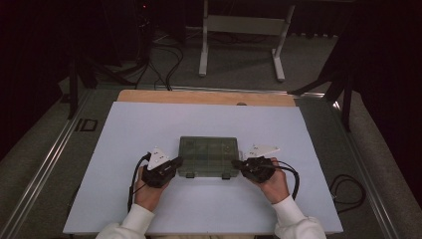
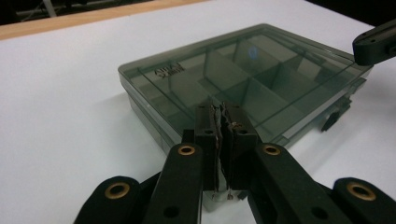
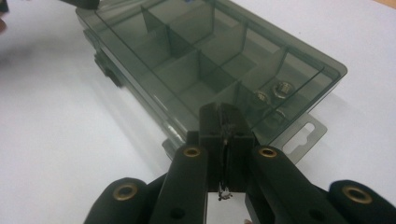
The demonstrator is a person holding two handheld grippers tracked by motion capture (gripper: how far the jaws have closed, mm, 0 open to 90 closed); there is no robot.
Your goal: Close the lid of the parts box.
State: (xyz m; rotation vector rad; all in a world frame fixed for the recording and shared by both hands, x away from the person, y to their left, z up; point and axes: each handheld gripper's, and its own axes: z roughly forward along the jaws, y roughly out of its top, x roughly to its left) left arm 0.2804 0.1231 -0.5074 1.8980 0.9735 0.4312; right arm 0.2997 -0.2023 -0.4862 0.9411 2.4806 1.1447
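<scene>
I work with two hand-held grippers at a smoky transparent box (image 1: 208, 156) that lies closed in the lower middle of the high view, on the white table cover (image 1: 124, 134). The left gripper (image 1: 175, 163) is at the lower left corner of the box, and the right gripper (image 1: 237, 163) is at its lower right corner. Both have their jaws pressed together with nothing between them. In the left gripper view the tips (image 2: 222, 119) stand just over the near corner of the lid, and in the right gripper view the tips (image 3: 219, 116) are also just over the edge. I cannot tell if they touch the plastic.

I judge that the step in hand is to get at the two small latches (image 1: 226, 176) on the front side. To do it well, I would keep both grippers low and even, so the light box does not slide or tip on the smooth cover. I would press one latch at a time while the other gripper holds the lid.

Inside the box I see dividers, and in the right gripper view some small metal nuts (image 3: 282, 88) lie in one corner compartment, so a sudden opening could scatter them.

A raised word (image 2: 169, 71) is moulded on the lid in the left gripper view, but it is too blurred to read.
</scene>
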